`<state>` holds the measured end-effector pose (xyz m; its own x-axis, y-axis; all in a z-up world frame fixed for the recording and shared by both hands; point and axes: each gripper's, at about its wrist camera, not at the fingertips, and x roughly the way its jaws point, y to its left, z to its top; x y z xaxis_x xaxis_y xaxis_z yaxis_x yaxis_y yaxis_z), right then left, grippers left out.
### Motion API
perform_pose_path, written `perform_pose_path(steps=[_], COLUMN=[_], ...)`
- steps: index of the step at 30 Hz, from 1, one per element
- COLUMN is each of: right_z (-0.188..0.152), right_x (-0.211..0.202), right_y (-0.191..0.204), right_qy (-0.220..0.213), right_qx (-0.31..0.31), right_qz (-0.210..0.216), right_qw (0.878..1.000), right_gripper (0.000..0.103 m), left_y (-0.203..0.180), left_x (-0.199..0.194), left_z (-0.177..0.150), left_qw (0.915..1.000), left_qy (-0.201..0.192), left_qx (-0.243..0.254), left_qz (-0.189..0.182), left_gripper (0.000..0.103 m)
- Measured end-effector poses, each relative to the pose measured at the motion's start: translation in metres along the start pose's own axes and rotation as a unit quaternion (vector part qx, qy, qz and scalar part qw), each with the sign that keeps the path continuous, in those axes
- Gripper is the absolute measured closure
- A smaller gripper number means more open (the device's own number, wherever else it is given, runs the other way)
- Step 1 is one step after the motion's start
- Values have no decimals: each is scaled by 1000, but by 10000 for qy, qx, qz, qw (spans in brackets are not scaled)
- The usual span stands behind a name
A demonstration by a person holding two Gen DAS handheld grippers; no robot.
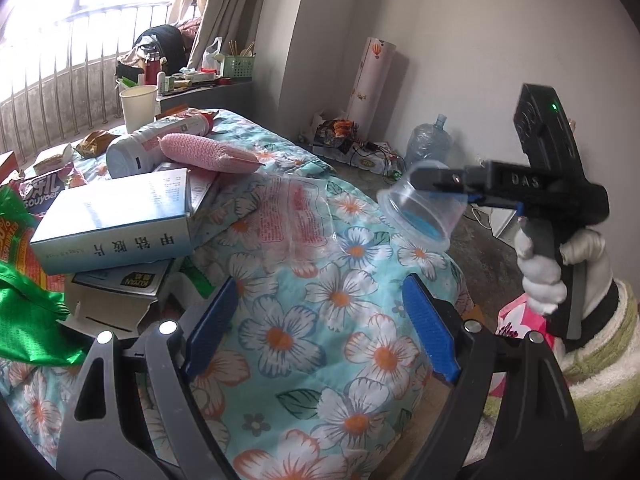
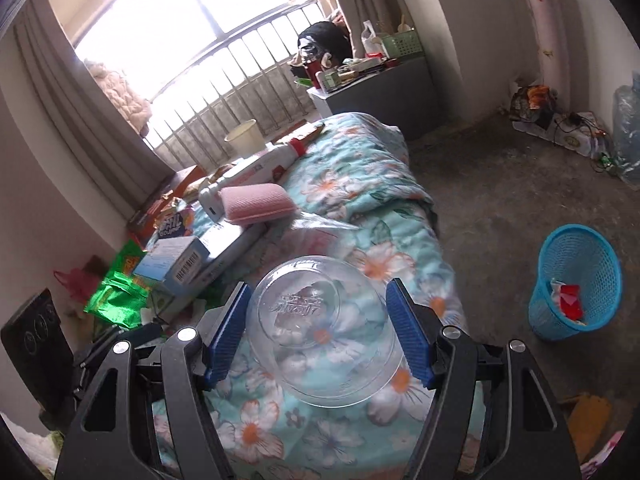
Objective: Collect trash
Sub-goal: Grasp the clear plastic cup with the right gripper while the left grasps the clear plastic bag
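The left hand-held gripper hangs released over the floral quilt, nothing between its blue pads. To its right, the right hand-held gripper grasps a clear plastic cup above the bed; a blue wastebasket stands on the floor farther right.

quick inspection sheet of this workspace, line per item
surface: bed with floral quilt, rumpled
job's things: clear plastic cup held by the right gripper; blue trash basket on the floor, some red trash inside
clutter: boxes, pink sponge, paper cup, green wrappers
grippers: left gripper open, empty, over the quilt; right jaws closed on the cup
cables: wires on the floor by the wall
surroundings: barred window, water jug, cluttered cabinet
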<state>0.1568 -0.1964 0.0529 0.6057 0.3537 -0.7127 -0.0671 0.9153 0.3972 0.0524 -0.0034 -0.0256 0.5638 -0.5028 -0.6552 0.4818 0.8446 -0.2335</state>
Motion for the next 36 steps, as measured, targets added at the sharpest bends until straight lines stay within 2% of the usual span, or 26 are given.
perform_pose_path(steps=[2,4,7,11,14,19,26,29,31,33,36], right_z=[-10,-17,-20,-23,-26,-30,-30,-31,-31,-30,-30], right_x=[0,0,2,5,6,11,12,12,13,14,15], right_y=[-10,-21,-34,-42,-47,-53,-57,-57,-58,-58,-57], right_qy=[45,71,92,82,113,166,172,168,170,184,193], right_qx=[83,223,486,647,757,930,985,989,1000,1024,1018], right_qz=[-159,-149,-41,85,168,284,353,359,367,370,331], right_qw=[9998,9996,9988,9978,9969,9951,9944,9943,9942,9939,9941], right_gripper=[36,36,36,36,36,36,36,36,36,36,36], left_y=[1,-3,-20,-45,-54,-50,-50,-49,-47,-46,-45], left_x=[11,21,38,62,81,108,119,122,124,126,128], left_z=[5,9,9,2,0,-1,0,4,6,7,8], left_qw=[9999,10000,9981,9847,9731,9616,9593,9593,9608,9616,9625], left_qy=[48,64,149,361,557,836,809,808,826,858,838], left_qx=[-103,-31,579,1648,2119,2395,2475,2445,2405,2373,2358], left_qz=[-29,-25,111,426,719,1046,1094,1160,1101,1080,1044], left_gripper=[24,31,35,40,46,51,53,62,74,82,87])
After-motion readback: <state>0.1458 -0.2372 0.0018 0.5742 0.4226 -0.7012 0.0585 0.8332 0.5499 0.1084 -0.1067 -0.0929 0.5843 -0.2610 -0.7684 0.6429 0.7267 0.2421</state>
